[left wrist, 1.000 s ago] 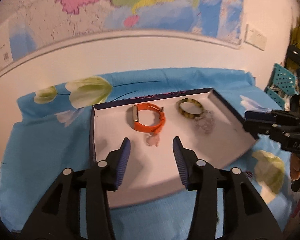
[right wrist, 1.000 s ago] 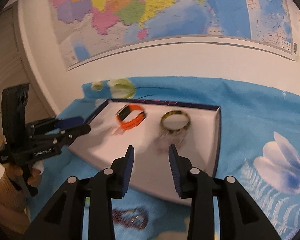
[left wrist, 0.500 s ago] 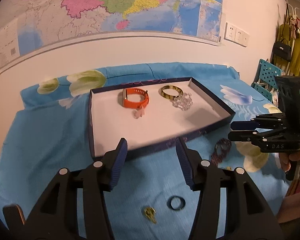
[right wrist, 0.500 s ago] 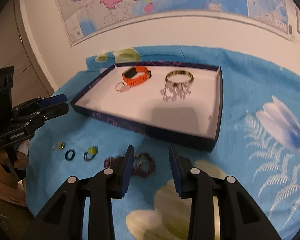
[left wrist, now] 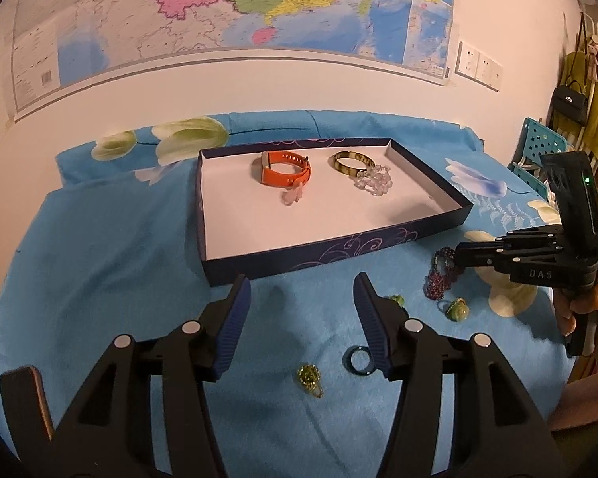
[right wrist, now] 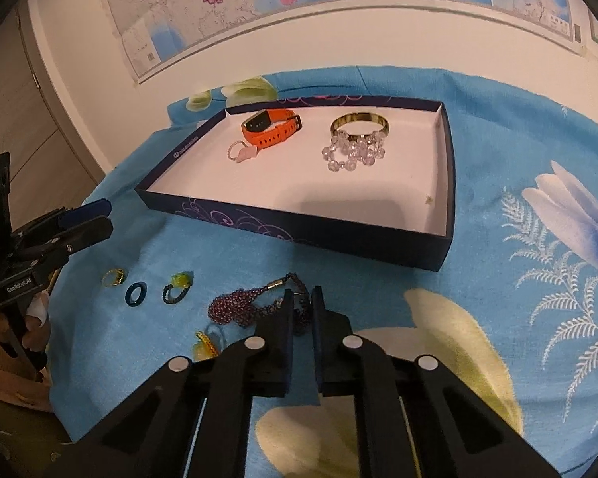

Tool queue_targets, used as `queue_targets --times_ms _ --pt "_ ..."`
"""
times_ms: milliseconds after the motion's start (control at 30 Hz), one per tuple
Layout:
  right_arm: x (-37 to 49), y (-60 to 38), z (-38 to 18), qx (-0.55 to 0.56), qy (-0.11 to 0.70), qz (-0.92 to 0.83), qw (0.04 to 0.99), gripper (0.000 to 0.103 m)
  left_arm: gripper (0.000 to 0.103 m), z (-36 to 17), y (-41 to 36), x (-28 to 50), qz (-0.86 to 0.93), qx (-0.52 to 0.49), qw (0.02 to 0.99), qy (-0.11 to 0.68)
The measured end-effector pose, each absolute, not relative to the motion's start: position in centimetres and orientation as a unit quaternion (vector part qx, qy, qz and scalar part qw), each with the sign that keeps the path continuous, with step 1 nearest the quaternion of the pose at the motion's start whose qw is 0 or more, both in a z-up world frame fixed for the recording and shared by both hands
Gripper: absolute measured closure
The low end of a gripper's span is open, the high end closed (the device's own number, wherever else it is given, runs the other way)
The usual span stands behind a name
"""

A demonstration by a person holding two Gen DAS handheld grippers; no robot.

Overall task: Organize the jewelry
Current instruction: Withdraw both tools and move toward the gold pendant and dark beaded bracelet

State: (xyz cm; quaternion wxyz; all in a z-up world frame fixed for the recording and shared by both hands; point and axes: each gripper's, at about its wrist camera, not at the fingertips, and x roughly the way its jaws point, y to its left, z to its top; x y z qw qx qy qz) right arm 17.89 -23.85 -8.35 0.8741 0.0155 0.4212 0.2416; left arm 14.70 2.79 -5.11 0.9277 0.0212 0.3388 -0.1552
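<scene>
Tray [left wrist: 378,245]: shallow, dark blue outside, white inside, on a blue flowered cloth [left wrist: 99,263] covering the desk. It holds four pieces toward its far side: an orange band [right wrist: 271,127], a small pink ring [right wrist: 241,153] just beside it, a gold bangle [right wrist: 358,123], and a clear bead bracelet [right wrist: 353,153] touching the bangle's near edge.

Loose pieces on the cloth, in front of the tray: a purple bead bracelet [right wrist: 239,306]; a dark blue ring [right wrist: 135,292]; a yellow-green ring [right wrist: 115,277]; a green-stone ring [right wrist: 177,285]; one more yellow-green piece [right wrist: 203,344], partly hidden by the right tool.

Left hand-held gripper [left wrist: 301,324]: jaws opening, nothing between the pads. It hangs above the cloth near the blue ring [left wrist: 358,360] and the yellow-green ring [left wrist: 309,376].

Right hand-held gripper [right wrist: 302,302]: clenched nearly shut, tips down at the purple bracelet's clasp end. A strand of it lies at the narrow gap, but whether the pads pinch it cannot be told.

Background: a map [left wrist: 235,4] on the wall; a person's hand [left wrist: 578,306] on the right tool's grip.
</scene>
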Motion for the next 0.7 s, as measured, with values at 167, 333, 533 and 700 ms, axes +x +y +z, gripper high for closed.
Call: queue_targets --times_ms 167,333,533,700 --pt "17.4 -23.8 -7.5 0.022 0.408 0.251 0.877 0.098 0.05 -5.3 3.0 14.1 -0.16 0.023 0.927 0.338" --pt "16.7 -23.3 -6.5 0.024 0.395 0.263 0.88 0.098 0.05 -5.4 3.2 13.2 -0.167 0.031 0.926 0.337" --pt "15.9 -22.7 -5.3 0.021 0.38 0.279 0.882 0.098 0.05 -5.9 2.9 11.9 -0.174 0.045 0.923 0.341" --pt "15.7 -22.5 -5.3 0.022 0.378 0.283 0.881 0.098 0.05 -6.5 3.0 11.5 -0.172 0.057 0.918 0.354"
